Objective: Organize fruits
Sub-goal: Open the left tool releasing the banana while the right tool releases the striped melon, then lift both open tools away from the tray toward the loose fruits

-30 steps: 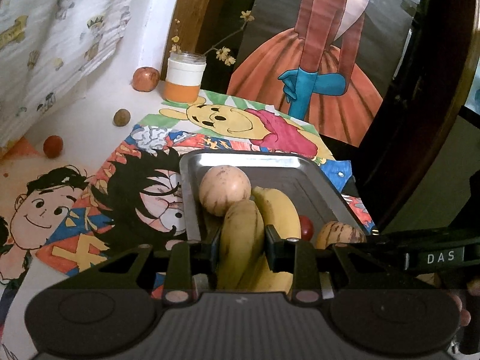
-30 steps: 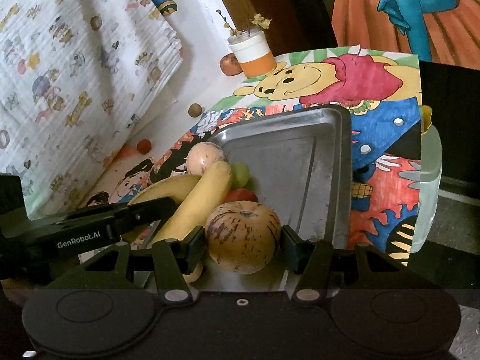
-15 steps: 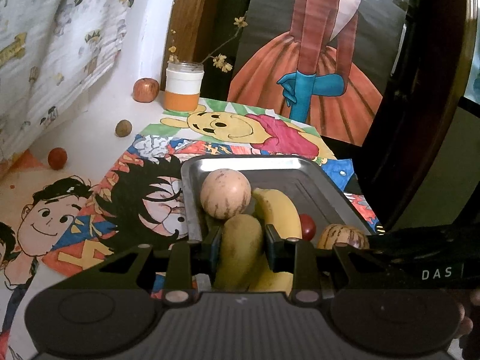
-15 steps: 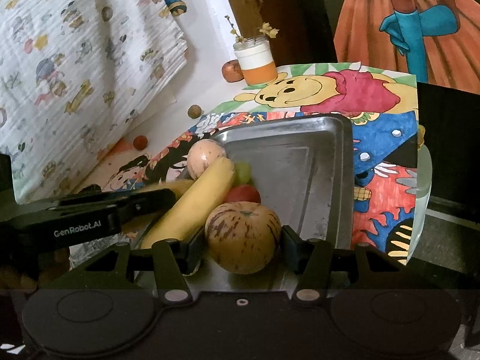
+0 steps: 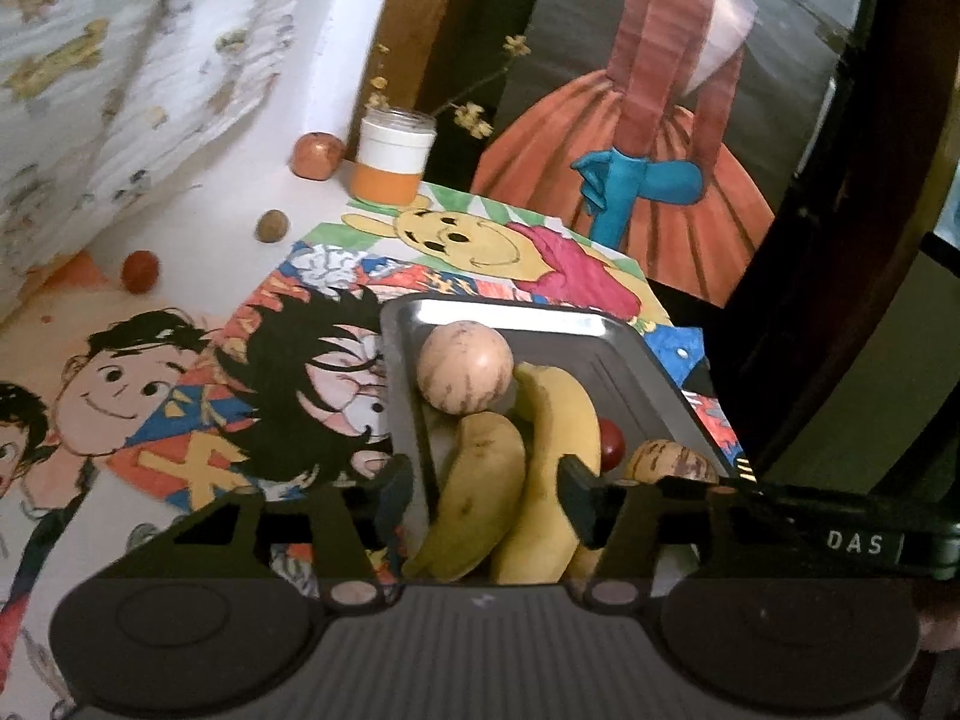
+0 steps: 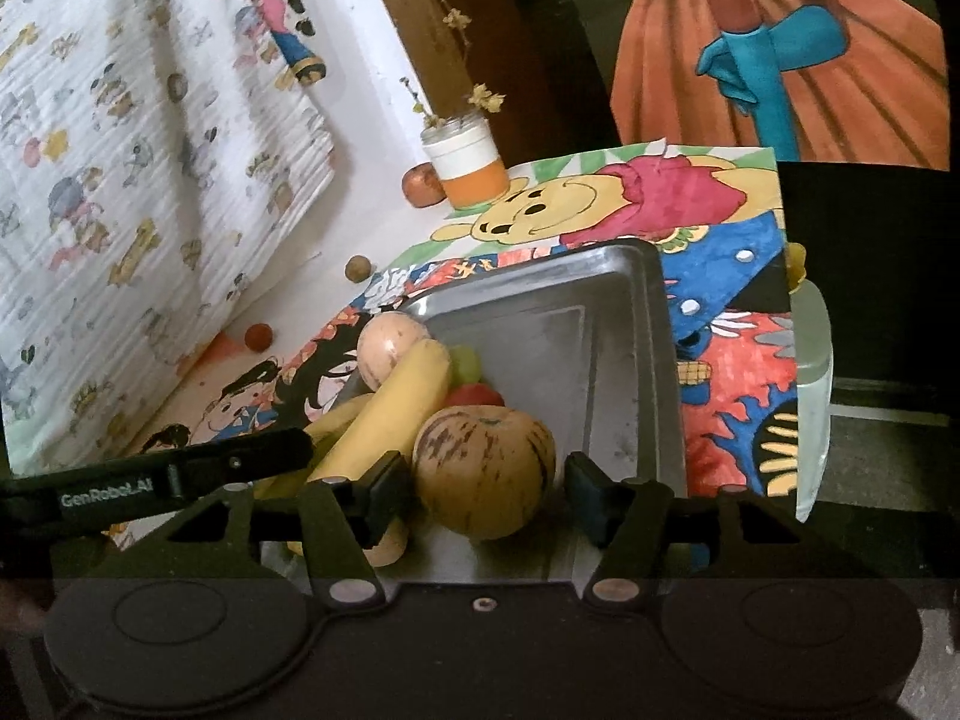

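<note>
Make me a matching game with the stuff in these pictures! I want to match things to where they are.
Things:
1. bananas
2. jar with flowers
3. small red ball
4. striped melon

Places:
A. between the right gripper's opening jaws
B. on the white table near the patterned cloth
C. at the far edge of the Pooh drawing
D. in the metal tray, between the left gripper's opening jaws

Pairs: 1-D, 2-C, 3-B, 4-A
</note>
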`<control>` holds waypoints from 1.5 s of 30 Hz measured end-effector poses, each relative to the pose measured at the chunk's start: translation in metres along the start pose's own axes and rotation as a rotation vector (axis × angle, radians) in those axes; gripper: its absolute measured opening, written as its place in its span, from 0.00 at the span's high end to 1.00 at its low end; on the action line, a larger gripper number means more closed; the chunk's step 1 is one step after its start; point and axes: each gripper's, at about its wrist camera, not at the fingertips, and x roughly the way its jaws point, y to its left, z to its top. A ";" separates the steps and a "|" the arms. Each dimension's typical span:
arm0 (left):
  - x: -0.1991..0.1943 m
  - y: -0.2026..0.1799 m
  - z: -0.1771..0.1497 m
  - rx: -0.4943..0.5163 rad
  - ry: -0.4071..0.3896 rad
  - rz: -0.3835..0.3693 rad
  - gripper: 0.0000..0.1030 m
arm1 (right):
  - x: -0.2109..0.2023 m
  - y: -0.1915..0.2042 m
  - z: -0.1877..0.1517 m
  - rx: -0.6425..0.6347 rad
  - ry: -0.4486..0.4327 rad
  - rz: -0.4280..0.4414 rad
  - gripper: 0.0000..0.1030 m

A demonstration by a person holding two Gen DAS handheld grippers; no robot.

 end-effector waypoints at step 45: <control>-0.102 0.055 -0.052 0.189 0.125 0.162 0.00 | -0.047 0.110 -0.070 -0.240 0.319 -0.182 0.01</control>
